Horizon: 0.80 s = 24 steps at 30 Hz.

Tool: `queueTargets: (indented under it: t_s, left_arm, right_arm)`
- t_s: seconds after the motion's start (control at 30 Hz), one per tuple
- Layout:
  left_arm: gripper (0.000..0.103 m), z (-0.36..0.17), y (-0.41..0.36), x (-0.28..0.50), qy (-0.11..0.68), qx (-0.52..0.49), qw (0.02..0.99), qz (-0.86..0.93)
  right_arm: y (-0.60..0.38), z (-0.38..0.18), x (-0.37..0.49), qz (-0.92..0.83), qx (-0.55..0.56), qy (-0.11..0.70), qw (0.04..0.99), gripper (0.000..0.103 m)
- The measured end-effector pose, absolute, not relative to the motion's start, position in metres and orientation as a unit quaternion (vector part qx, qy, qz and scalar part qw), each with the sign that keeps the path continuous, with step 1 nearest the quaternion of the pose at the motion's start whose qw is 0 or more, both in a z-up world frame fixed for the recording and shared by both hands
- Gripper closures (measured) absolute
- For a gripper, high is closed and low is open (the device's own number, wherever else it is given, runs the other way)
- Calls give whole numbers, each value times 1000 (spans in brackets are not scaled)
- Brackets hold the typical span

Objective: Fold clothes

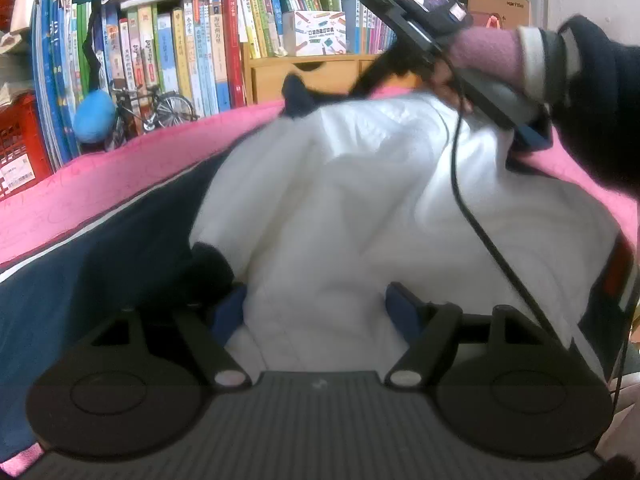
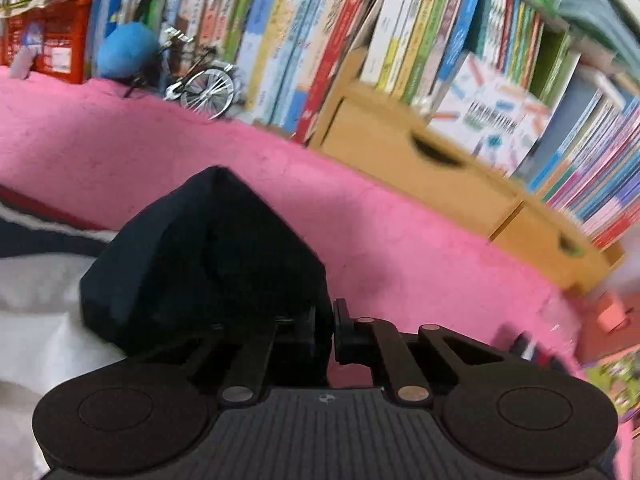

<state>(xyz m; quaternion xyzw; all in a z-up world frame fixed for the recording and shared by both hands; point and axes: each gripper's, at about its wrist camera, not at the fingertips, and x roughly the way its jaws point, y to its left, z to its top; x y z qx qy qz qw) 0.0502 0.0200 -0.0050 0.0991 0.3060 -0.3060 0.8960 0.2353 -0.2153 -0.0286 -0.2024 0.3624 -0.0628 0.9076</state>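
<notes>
A pink blanket [image 1: 120,176] covers the surface ahead of both tongs, and a row of books [image 1: 180,52] stands behind its far edge. On the blanket lies a jacket [image 1: 360,208], its white quilted lining turned up and its navy outer cloth showing to the left. The left gripper [image 1: 316,312] hangs low over the lining with its blue-padded fingers [image 1: 404,312] spread wide and nothing clamped between them; the white cloth lies under and between them. Beyond it and to its right, the right gripper [image 2: 332,332] is held by a hand in a pink glove [image 1: 492,56]. Seen from its own camera, its jaws are clenched on a peaked fold of the jacket's navy cloth [image 2: 208,256], which bunches up just in front of its fingers and to their left. A small model bicycle [image 2: 204,80] stands at the foot of the books, well beyond the fold.
</notes>
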Motion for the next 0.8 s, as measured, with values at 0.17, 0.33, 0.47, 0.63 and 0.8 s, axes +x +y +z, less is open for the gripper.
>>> queueTargets:
  t_s: [0.17,0.33,0.47,0.63,0.8]
  left_arm:
    - [27,-6,20,50,307,94,895,-308]
    - [26,-6,17,49,309,93,895,-309]
    - [24,-6,16,49,309,94,894,-309]
    - [24,-6,17,51,310,95,894,-309]
    - [23,-6,17,52,310,94,893,-311]
  right_arm:
    - [-204,12,240,-246,-415,70,873,101]
    - [-265,89,240,-17,-29,229,973,84]
    - [-247,52,238,94,52,358,928,70]
    - [-207,-15,260,107,73,483,866,41]
    - [-183,-15,291,70,74,464,880,93]
